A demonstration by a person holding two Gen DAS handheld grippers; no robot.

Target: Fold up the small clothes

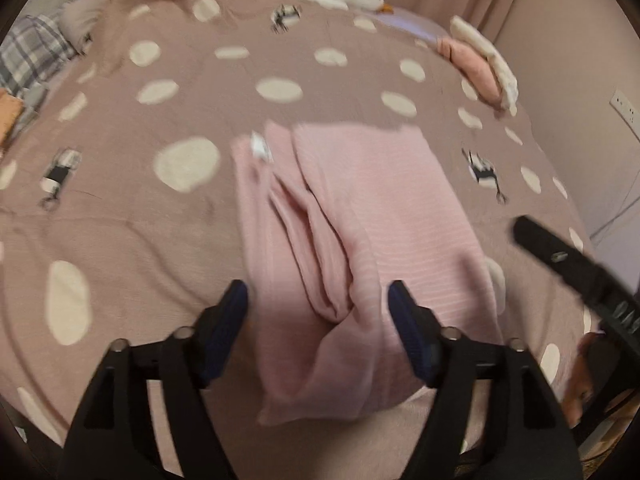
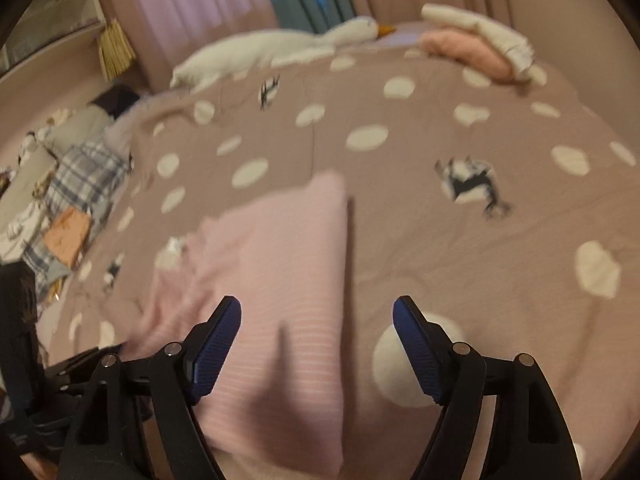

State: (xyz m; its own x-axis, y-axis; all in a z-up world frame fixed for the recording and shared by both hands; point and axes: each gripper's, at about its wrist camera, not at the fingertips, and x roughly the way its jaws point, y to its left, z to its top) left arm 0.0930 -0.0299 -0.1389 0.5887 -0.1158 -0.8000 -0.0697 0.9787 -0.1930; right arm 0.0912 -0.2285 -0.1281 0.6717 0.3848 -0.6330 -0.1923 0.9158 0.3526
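Note:
A pale pink ribbed garment [image 1: 360,200] lies folded lengthwise on the dotted bedspread [image 1: 140,232], with its layers bunched into ridges along the middle. My left gripper [image 1: 316,292] is open just above the garment's near end; the cloth lies between and under the blue pads [image 1: 224,332] without being pinched. In the right wrist view the same garment [image 2: 280,260] runs from centre to bottom left. My right gripper [image 2: 317,306] is open over its right edge, and its pads hold nothing. One black finger of the right gripper [image 1: 560,256] shows at the right of the left wrist view.
A small stack of folded pink and white clothes [image 1: 480,64] [image 2: 472,48] sits at the bed's far right corner. A white plush goose [image 2: 280,48] lies along the far edge. Plaid cloth [image 1: 28,52] and clutter lie at the left. A wall stands close on the right.

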